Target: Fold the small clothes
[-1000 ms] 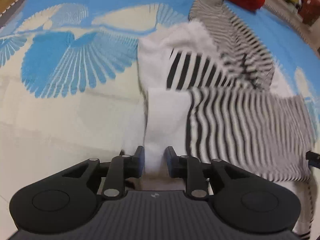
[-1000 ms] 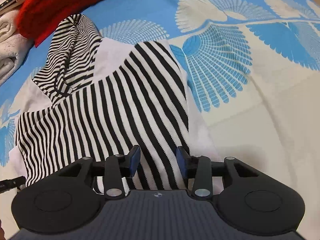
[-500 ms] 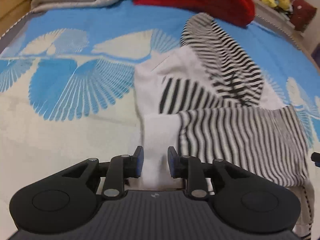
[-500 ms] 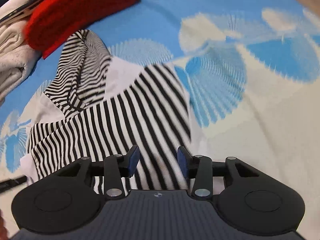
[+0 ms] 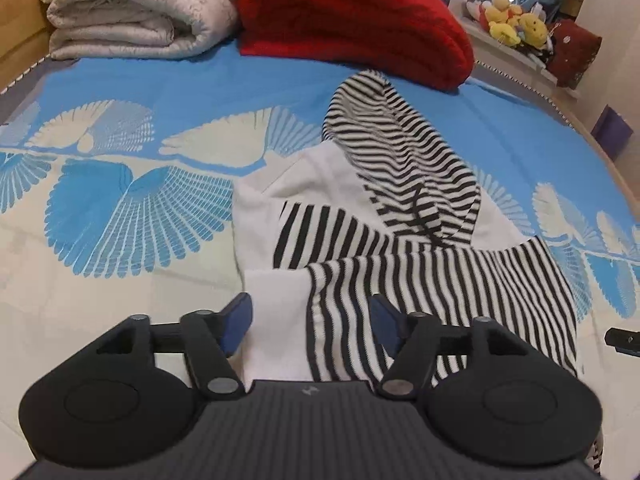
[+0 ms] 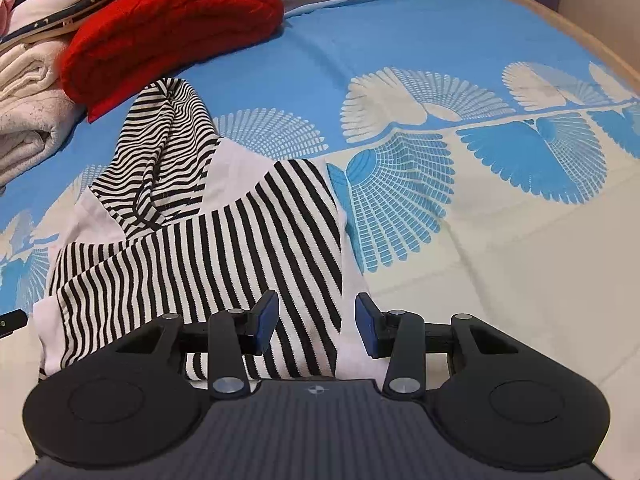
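A small black-and-white striped hoodie point(image 5: 420, 280) lies on the bed, its hood point(image 5: 400, 152) pointing away and a striped sleeve folded across the white body. My left gripper point(image 5: 310, 308) hovers over the near hem. Its jaws are opening, with the white and striped edge between them, and neither pad touches it. In the right wrist view the hoodie point(image 6: 224, 248) shows from its other side. My right gripper point(image 6: 317, 304) stands open above the striped fold, its pads clear of the cloth.
The bed cover point(image 5: 120, 208) is blue and cream with fan prints. A red folded blanket point(image 5: 352, 20) and a cream quilt point(image 5: 132, 12) lie at the far end. Plush toys point(image 5: 512, 20) sit on a ledge at the far right.
Both grippers have lifted away from the bed, so more of the far end shows. The left jaws have spread from a narrow pinch on the white hem to wide apart.
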Available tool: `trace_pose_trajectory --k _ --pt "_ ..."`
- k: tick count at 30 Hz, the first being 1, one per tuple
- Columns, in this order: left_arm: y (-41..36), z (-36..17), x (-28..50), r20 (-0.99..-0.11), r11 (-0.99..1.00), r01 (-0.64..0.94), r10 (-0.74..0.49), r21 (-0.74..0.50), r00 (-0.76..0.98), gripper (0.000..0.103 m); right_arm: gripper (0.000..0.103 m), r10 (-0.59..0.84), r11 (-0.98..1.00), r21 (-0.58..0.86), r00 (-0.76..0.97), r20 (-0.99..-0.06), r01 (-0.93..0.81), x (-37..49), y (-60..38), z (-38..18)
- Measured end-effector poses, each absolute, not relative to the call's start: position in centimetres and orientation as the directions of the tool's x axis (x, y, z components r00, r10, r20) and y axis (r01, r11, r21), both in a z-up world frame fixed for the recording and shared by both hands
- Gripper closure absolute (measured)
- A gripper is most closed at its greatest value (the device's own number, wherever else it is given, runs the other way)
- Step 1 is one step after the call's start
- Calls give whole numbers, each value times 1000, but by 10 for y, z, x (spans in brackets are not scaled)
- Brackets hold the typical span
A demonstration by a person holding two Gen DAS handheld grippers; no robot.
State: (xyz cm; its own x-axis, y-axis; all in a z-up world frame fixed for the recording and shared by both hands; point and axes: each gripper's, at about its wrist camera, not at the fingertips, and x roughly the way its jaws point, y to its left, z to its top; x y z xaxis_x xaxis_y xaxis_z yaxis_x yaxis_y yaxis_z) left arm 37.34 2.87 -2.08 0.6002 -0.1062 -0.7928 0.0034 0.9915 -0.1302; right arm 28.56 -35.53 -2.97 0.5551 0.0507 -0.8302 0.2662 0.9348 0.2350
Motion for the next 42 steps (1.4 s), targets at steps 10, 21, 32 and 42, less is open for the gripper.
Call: trace_pose_trajectory --k 10,21,32,42 --pt "13 -3 366 -699 999 2 -39 -54 714 19 57 45 930 239 560 -827 279 279 -362 -26" --pt "13 8 361 -643 998 27 -52 -50 764 19 50 -3 917 230 584 -812 324 278 -364 -23" --pt "2 13 365 -596 994 86 -31 63 802 35 50 -16 923 219 602 -798 315 290 -362 -23" --pt "-18 -8 538 -662 994 104 -106 -43 742 58 51 -40 942 173 607 -794 289 309 -370 -28"
